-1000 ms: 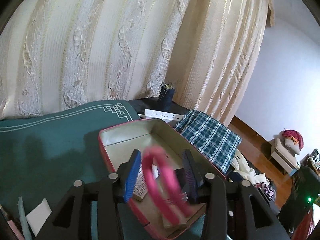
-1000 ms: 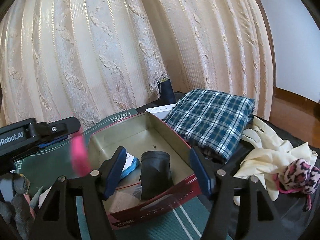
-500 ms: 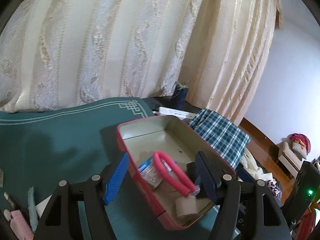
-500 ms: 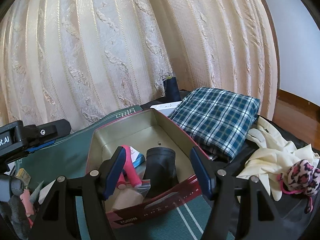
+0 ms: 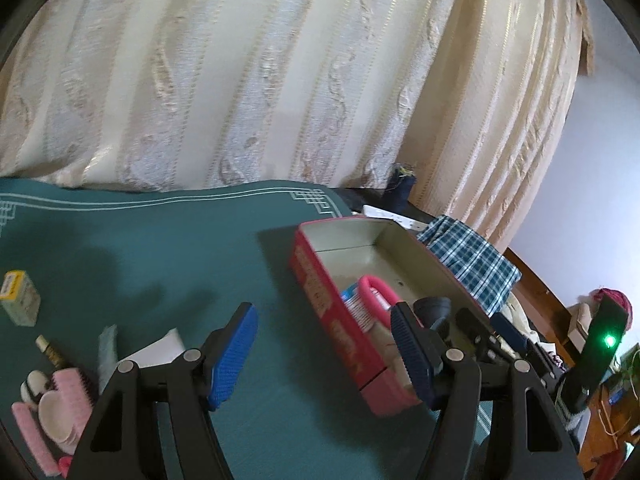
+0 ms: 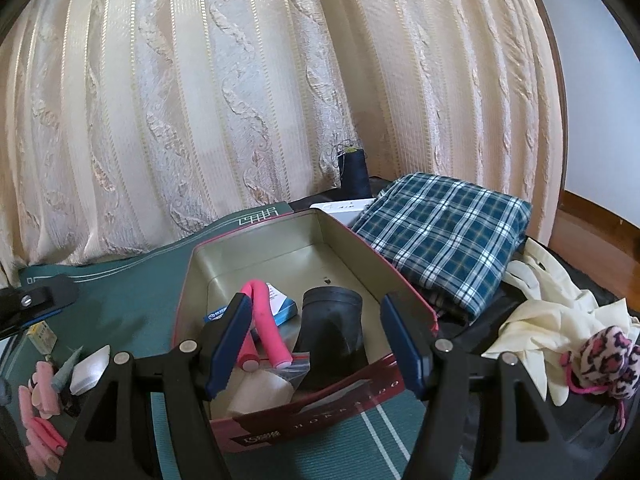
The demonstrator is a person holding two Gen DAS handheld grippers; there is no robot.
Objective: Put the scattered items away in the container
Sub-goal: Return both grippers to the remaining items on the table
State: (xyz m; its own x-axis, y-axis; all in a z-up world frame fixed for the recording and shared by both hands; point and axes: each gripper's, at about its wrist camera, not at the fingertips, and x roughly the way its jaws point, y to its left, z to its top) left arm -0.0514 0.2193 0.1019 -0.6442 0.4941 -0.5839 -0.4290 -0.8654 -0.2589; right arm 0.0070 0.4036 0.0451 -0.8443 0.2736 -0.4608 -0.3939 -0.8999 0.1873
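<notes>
A red tin box stands on the green cloth; it also shows in the left wrist view. Inside lie a bent pink foam roller, a blue-white packet, a black pouch and a white piece. My left gripper is open and empty, left of the box above the cloth. My right gripper is open and empty over the box's near end. Scattered at the left: pink rollers, a pink brush, a small yellow box, a white pad.
A folded plaid cloth lies right of the box, with cream gloves and a leopard-print scrunchie beyond. A dark thread spool and white power strip sit behind the box. Curtains hang at the back.
The pink roller left my left gripper and now lies in the box. My left gripper has opened wider and swung left, away from the box. The right gripper barely moved.
</notes>
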